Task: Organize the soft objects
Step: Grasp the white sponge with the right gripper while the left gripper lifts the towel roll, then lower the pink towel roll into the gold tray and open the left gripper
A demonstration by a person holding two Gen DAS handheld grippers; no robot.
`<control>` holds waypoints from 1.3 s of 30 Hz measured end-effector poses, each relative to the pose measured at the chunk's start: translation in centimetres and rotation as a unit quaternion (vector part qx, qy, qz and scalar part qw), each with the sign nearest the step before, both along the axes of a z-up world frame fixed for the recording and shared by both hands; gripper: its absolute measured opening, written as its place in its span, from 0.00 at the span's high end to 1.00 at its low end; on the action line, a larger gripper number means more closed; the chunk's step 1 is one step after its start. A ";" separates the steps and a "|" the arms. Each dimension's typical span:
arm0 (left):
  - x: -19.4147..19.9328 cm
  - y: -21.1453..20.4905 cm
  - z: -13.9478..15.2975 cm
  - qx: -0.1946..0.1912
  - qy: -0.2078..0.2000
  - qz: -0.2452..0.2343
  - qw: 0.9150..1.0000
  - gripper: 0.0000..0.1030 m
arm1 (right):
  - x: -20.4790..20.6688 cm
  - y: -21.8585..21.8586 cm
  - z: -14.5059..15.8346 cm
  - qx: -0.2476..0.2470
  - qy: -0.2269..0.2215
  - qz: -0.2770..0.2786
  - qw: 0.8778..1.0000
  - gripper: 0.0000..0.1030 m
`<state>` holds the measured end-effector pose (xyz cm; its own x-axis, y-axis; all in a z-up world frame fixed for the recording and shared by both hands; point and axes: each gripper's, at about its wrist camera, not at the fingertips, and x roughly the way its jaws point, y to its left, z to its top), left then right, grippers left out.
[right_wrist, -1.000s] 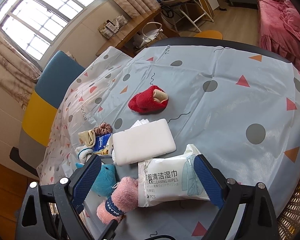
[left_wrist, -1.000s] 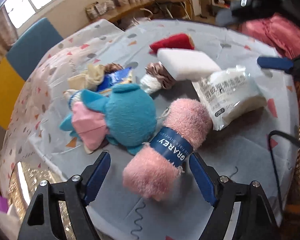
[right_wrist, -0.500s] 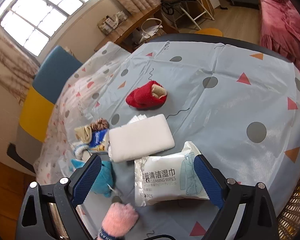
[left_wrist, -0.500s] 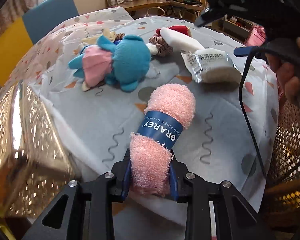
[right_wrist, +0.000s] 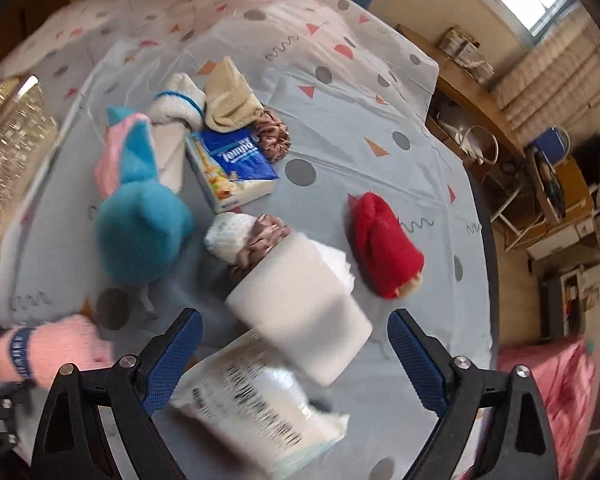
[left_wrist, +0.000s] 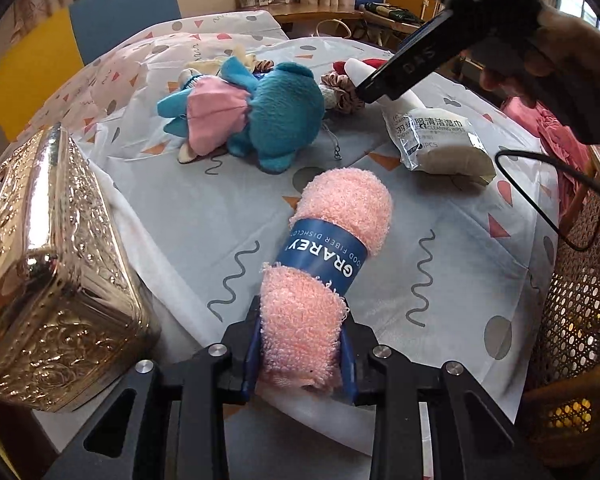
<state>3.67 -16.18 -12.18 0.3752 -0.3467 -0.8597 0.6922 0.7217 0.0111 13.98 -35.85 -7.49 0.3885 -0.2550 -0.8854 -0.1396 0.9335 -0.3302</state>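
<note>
Remaining on the cloth-covered table (left_wrist: 204,216): nearly the whole lot, so the sorting is judged to be barely begun

Item 1, pink rolled towel (left_wrist: 332,264) with a blue paper band: pinched at its near end between the pads of the left gripper (left_wrist: 300,354), the far end pointing toward 12 o'clock and apparently resting on the cloth. This is the only piece in hand; no piece is seen put away.

Item 2, blue plush toy (right_wrist: 140,232) with a pink skirt: lying loose at 11 o'clock of the towel in the left view.

Item 3, wet-wipes pack (right_wrist: 260,408): lying between the spread jaws of the right gripper (right_wrist: 294,356), untouched by either pad; judged the next pick.

Item 4, white foam block (right_wrist: 300,304): touching the pack at its 12 o'clock in the right view.

Item 5, red slipper-like piece (right_wrist: 384,248): at 2 o'clock of the block.

Items 6 onward, tissue box (right_wrist: 232,168), beige sock (right_wrist: 228,100), brown scrunchie (right_wrist: 274,136): clustered at 11 o'clock of the block.

Embossed golden box (left_wrist: 56,280): at 9 o'clock of the held towel, presumably the receptacle; its inside is not shown
</note>
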 end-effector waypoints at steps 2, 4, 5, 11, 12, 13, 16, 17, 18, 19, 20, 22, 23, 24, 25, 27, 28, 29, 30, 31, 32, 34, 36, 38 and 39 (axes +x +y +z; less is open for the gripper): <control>-0.1 0.1 0.0 -0.004 0.002 0.004 1.000 0.68 | 0.8 -0.8 -0.6 0.011 0.011 0.001 1.000 0.07; -0.2 0.3 0.1 -0.007 -0.001 0.007 1.000 0.69 | 1.3 -1.2 -1.3 0.033 0.019 0.002 0.999 0.17; -0.2 0.4 0.2 -0.009 -0.002 0.009 1.000 0.69 | 1.4 -1.4 -1.6 0.044 0.021 0.000 0.999 0.41; -0.4 1.3 2.1 -0.044 -0.003 0.026 0.999 0.71 | 0.6 -2.1 0.7 0.085 -0.044 -0.022 0.995 0.71; -0.4 1.4 2.7 -0.052 -0.008 0.027 0.998 0.71 | 0.5 -2.1 1.2 0.094 -0.054 -0.024 0.994 0.73; -0.4 1.7 3.6 -0.064 -0.010 0.028 0.998 0.71 | 0.3 -1.9 1.7 0.103 -0.064 -0.023 0.992 0.74; 0.0 2.6 6.3 -0.103 -0.014 0.040 0.994 0.71 | -0.1 -1.3 3.4 0.127 -0.092 -0.021 0.987 0.76; 0.3 3.1 7.5 -0.119 -0.018 0.046 0.992 0.71 | -0.3 -0.9 4.0 0.133 -0.102 -0.020 0.986 0.76; 0.5 3.4 8.4 -0.129 -0.023 0.051 0.990 0.71 | -0.7 -0.4 4.7 0.138 -0.113 -0.020 0.984 0.76; 0.8 3.8 9.4 -0.139 -0.029 0.056 0.988 0.71 | -1.1 0.1 5.4 0.145 -0.123 -0.021 0.982 0.77; 1.2 4.2 10.3 -0.149 -0.033 0.063 0.986 0.71 | -1.5 0.7 5.9 0.154 -0.133 -0.021 0.979 0.77; 2.5 5.0 11.9 -0.162 -0.037 0.081 0.983 0.71 | -2.1 2.0 6.7 0.178 -0.153 -0.019 0.972 0.77; 3.1 5.4 12.5 -0.167 -0.038 0.089 0.981 0.71 | -2.4 2.7 7.0 0.193 -0.162 -0.016 0.968 0.77; 4.0 6.0 13.4 -0.171 -0.043 0.102 0.979 0.71 | -2.7 3.4 7.2 0.205 -0.169 -0.012 0.964 0.77; 4.8 6.7 14.2 -0.176 -0.048 0.117 0.976 0.71 | -3.1 4.2 7.3 0.216 -0.174 -0.008 0.961 0.77; 6.5 8.7 15.6 -0.195 -0.049 0.148 0.968 0.71 | -3.6 5.6 7.1 0.240 -0.180 0.000 0.954 0.77; 7.5 10.3 16.5 -0.207 -0.052 0.174 0.961 0.70 | -4.0 6.4 6.8 0.248 -0.181 0.008 0.952 0.77; 8.2 11.7 17.1 -0.209 -0.059 0.194 0.957 0.71 | -4.2 6.9 6.4 0.255 -0.181 0.013 0.950 0.77; 8.8 13.1 17.6 -0.209 -0.068 0.215 0.951 0.71 | -4.3 7.2 5.9 0.263 -0.179 0.014 0.948 0.77; 9.5 15.1 18.1 -0.212 -0.076 0.244 0.943 0.71 | -4.5 7.5 5.5 0.268 -0.180 0.016 0.946 0.77; 9.8 16.7 18.3 -0.214 -0.080 0.264 0.937 0.70 | -4.7 7.7 5.2 0.266 -0.183 0.018 0.946 0.77; 10.4 20.1 18.4 -0.210 -0.091 0.307 0.924 0.70 | -4.9 7.8 4.9 0.254 -0.192 0.016 0.948 0.77; 10.0 24.2 17.6 -0.199 -0.101 0.352 0.909 0.70 | -5.1 7.3 5.1 0.253 -0.204 0.010 0.946 0.77; 9.6 27.9 16.0 -0.188 -0.095 0.396 0.894 0.70 | -5.1 7.0 5.2 0.259 -0.210 0.008 0.943 0.77; 9.5 29.0 15.0 -0.180 -0.091 0.412 0.889 0.70 | -5.1 7.0 5.2 0.257 -0.211 0.008 0.943 0.77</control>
<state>13.12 12.83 2.82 0.7508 -0.1298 -0.6476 -0.0618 0.9624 -0.2645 8.87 -28.80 -2.30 0.7341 0.1747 -0.6561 -0.1129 0.9843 0.1358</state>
